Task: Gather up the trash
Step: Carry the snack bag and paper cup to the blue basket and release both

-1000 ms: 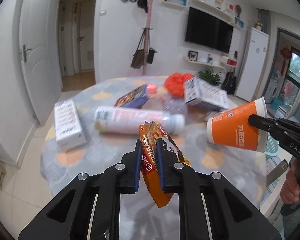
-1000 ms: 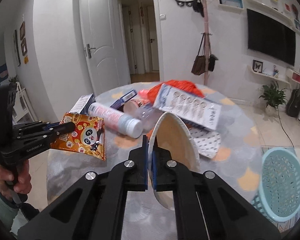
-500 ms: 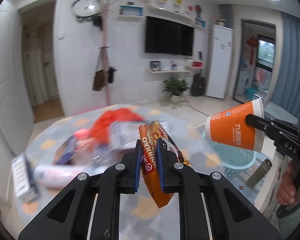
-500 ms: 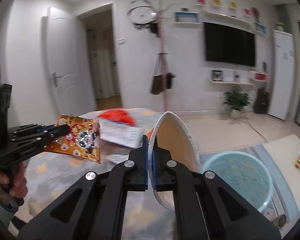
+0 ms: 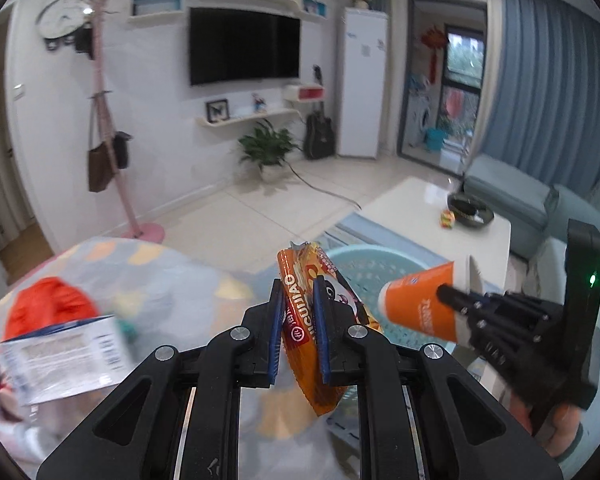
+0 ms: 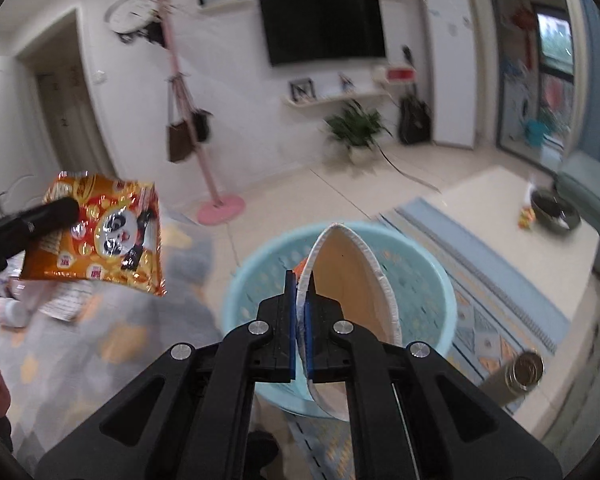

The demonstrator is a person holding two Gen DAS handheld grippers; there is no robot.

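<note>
Open basket (image 6: 260, 264) mouth, unobstructed below

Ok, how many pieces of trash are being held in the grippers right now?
2. The left gripper pinches an orange snack wrapper; the right gripper clamps the rim of an orange paper cup above the blue basket. More trash stays on the table.

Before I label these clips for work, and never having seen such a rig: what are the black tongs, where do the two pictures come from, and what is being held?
No robot here: a person holds a two-finger gripper in each hand, with a fisheye camera on each looking along its fingers. In the left view, the left gripper is shut on an orange snack packet. In the right view, the right gripper pinches the rim of an orange paper cup. Beyond both is a light blue laundry-style basket on the floor. On the round table lie a white box and something red.
</note>
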